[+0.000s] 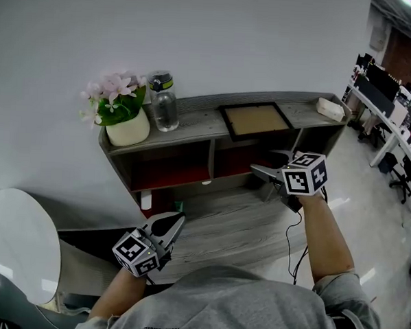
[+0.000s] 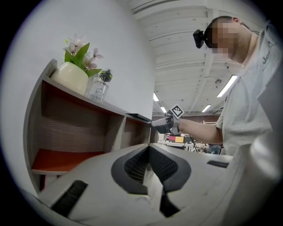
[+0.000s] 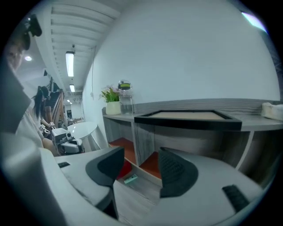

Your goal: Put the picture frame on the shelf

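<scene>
Picture frame (image 1: 254,120) lies flat on top of the shelf (image 1: 197,120), over the middle divider, long axis running along the shelf's length. So it's crosswise to the R claw (image 1: 264,162).

R claw is wide open w/ nothing btw the jaws, just in front of the shelf and lower than the top board. In its own view the frame (image 3: 188,118) sits ahead and above the claw (image 3: 141,165), near edge facing it, not touching.

L claw (image 1: 175,224) is fully closed and empty (image 2: 149,152), down by the person's body, well apart from the frame. R is clearly the nearer one.

Judgement: frame looks placed already. Any re-grip would mean R claw rising to that near edge.
</scene>
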Available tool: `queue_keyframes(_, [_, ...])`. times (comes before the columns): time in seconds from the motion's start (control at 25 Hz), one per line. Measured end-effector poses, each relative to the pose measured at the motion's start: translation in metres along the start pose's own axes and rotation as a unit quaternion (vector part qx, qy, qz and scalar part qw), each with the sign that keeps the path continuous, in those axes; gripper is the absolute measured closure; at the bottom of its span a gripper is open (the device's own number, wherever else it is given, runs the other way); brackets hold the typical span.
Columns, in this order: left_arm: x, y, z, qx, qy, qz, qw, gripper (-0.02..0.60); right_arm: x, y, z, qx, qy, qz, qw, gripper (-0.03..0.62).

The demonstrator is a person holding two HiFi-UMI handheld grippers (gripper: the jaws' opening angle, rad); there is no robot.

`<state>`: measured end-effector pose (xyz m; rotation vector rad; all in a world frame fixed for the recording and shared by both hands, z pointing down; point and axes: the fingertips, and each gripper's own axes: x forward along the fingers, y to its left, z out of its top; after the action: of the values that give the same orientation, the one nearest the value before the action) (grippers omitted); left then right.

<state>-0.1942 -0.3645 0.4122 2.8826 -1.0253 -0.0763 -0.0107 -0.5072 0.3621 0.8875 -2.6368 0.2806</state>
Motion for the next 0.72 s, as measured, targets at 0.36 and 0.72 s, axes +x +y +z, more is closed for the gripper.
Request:
queue_keyframes(0.36, [0.008, -0.01, -0.009, -0.007, -0.011, 0.004, 0.9999, 0.571, -0.038, 0.002, -0.041, 0.003, -0.094, -0.005, 0.996, 0.427])
queue_keyframes(0.72, [0.013, -0.018, -0.035, -0.011, 0.009, 0.031, 0.9994, 0.571, -0.044, 0.01, -0.091, 0.013, -0.098, 0.019, 0.995, 0.568])
